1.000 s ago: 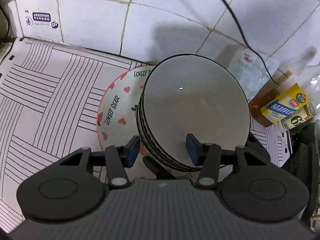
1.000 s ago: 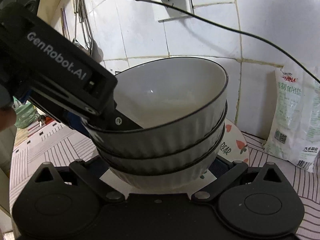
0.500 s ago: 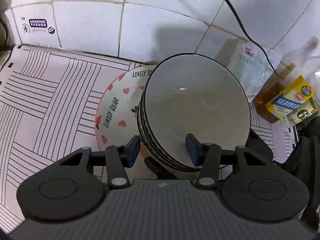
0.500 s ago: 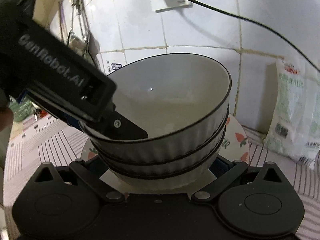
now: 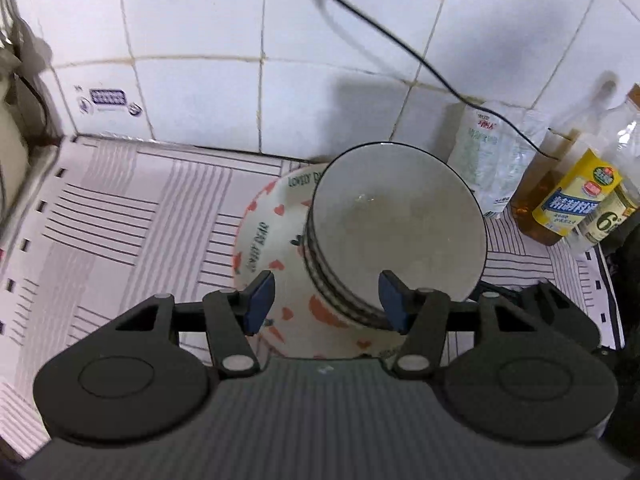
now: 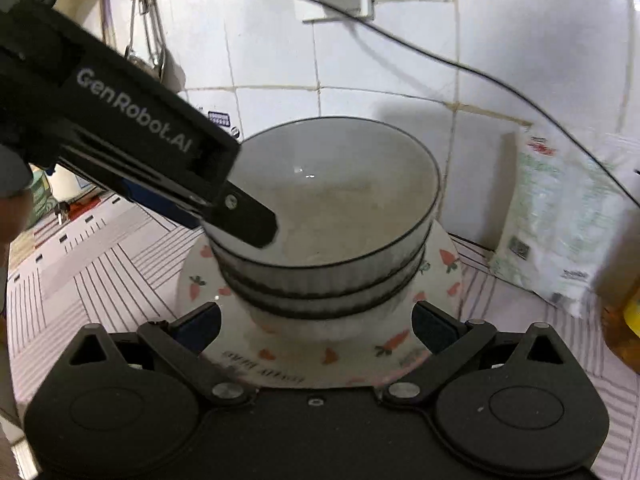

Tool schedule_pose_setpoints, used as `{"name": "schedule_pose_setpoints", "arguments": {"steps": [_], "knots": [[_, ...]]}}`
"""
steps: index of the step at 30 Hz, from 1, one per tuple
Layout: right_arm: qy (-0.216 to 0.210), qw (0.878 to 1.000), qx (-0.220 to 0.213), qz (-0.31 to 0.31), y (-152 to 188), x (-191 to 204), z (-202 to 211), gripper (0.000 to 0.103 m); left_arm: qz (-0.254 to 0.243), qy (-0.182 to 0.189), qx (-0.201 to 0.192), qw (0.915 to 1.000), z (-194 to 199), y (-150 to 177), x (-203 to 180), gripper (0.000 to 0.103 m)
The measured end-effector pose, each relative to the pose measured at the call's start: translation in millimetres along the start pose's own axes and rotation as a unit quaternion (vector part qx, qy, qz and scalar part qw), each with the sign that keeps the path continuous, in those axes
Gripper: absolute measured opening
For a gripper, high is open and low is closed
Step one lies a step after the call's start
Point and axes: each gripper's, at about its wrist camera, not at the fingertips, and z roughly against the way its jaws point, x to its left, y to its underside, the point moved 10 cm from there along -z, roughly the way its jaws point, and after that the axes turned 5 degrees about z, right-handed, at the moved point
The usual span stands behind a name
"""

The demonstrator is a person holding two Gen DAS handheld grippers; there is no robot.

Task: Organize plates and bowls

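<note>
A stack of three white ribbed bowls with black rims (image 5: 396,232) (image 6: 332,220) sits on a white plate with red hearts, carrots and "LOVELY DEAR" lettering (image 5: 272,240) (image 6: 440,276), near the tiled back wall. My left gripper (image 5: 326,300) is open, its blue pads straddling the near rim of the bowl stack; in the right wrist view one of its fingers (image 6: 248,220) reaches over the top bowl's rim. My right gripper (image 6: 316,326) is open, its fingers either side of the lowest bowl, above the plate's near edge.
A white salt bag (image 5: 490,160) (image 6: 560,216) leans on the wall to the right. An oil bottle with a yellow label (image 5: 576,196) stands further right. A black cable (image 5: 400,44) hangs from a wall socket. The striped mat (image 5: 120,216) covers the counter.
Both grippers have pulled back from the bowls, which now look smaller and rest on the plate. The right gripper's fingers have drawn clear of the bowl stack.
</note>
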Motion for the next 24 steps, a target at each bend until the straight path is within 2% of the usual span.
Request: {"name": "schedule_pose_setpoints", "arguments": {"steps": [4,12,14,18,22,24], "knots": [[0.011,0.999,-0.003,-0.039,5.0,4.3,26.3,0.103,-0.012,-0.004,-0.014,0.9998,30.5,2.9,4.8,0.066],[0.074,0.995,0.002,-0.066,5.4,16.1,87.0,0.103,-0.069,-0.035,-0.047,0.9959,93.1,17.8,16.6,0.077],[0.097,0.993,0.002,-0.074,5.6,18.7,103.8,0.103,-0.079,-0.04,-0.049,0.9949,107.1,21.8,20.4,0.08],[0.141,0.984,0.032,-0.101,7.6,21.0,127.0,0.103,-0.093,-0.045,-0.058,0.993,133.7,30.4,26.9,0.091],[0.157,0.978,0.041,-0.134,7.2,28.0,152.1,0.103,-0.1,-0.052,-0.063,0.9916,157.1,40.2,33.7,0.102],[0.167,0.975,0.039,-0.143,6.6,33.5,166.3,0.103,-0.099,-0.049,-0.06,0.9921,166.7,46.3,36.9,0.102]]}}
